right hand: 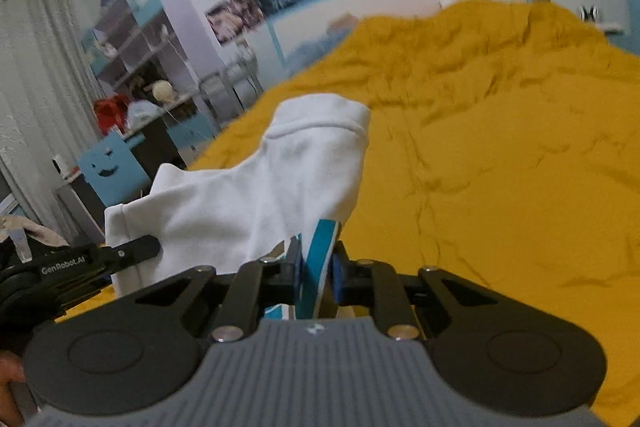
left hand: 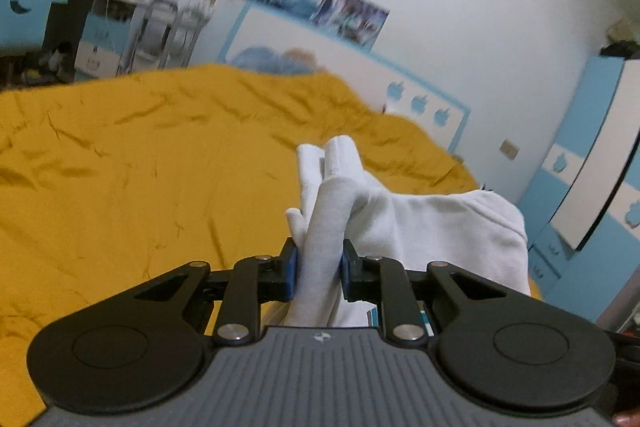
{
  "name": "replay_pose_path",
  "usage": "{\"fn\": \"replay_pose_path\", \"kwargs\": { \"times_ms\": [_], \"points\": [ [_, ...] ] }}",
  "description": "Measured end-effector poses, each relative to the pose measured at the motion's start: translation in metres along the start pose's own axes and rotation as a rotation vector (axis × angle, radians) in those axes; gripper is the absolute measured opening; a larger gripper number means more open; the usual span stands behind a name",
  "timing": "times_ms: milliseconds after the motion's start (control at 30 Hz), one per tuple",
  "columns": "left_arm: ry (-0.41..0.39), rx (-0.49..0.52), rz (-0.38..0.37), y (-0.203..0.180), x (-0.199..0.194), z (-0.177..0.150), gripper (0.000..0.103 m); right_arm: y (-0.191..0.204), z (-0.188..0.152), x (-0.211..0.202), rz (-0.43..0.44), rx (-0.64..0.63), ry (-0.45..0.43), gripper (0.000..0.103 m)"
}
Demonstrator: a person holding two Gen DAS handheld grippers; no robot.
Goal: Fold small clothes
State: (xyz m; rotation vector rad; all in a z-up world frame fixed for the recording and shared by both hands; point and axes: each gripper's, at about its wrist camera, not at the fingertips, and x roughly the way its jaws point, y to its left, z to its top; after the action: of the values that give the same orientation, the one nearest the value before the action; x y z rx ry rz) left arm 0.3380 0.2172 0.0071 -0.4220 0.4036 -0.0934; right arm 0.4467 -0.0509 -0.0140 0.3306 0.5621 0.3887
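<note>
A yellow bedspread (left hand: 120, 167) filled most of both views. A white garment (right hand: 248, 195) hung in the air above it, stretched between two grippers. The left gripper (left hand: 318, 269) pinched a bunched white fold, and the right gripper (right hand: 318, 273) pinched its teal-striped edge.

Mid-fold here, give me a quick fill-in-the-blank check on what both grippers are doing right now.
1. The left gripper is shut on the ____ garment.
2. The right gripper grips the garment's ____ band.
3. The garment hangs above a ____ bedspread.
4. On the wall behind the bed hang several ____.

Missing words: white; teal; yellow; posters
</note>
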Motion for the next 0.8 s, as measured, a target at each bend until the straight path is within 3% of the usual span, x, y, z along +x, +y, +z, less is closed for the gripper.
{"fn": "replay_pose_path", "kwargs": {
  "times_ms": [267,400,667,800],
  "points": [
    [-0.082,-0.014,-0.104,-0.041,-0.070,0.012,0.022,0.047,0.004,-0.123,0.016,-0.099,-0.158,0.009],
    [-0.072,-0.026,-0.165,-0.054,-0.105,0.017,0.022,0.056,0.006,-0.189,0.020,-0.151,-0.197,0.009],
    [-0.022,0.053,-0.263,-0.093,-0.147,-0.011,0.022,0.046,-0.021,-0.304,-0.009,-0.189,-0.203,0.009],
    [0.014,0.048,-0.266,-0.099,-0.155,-0.032,0.022,0.024,-0.040,-0.344,-0.020,-0.138,-0.174,0.009]
  ]
}}
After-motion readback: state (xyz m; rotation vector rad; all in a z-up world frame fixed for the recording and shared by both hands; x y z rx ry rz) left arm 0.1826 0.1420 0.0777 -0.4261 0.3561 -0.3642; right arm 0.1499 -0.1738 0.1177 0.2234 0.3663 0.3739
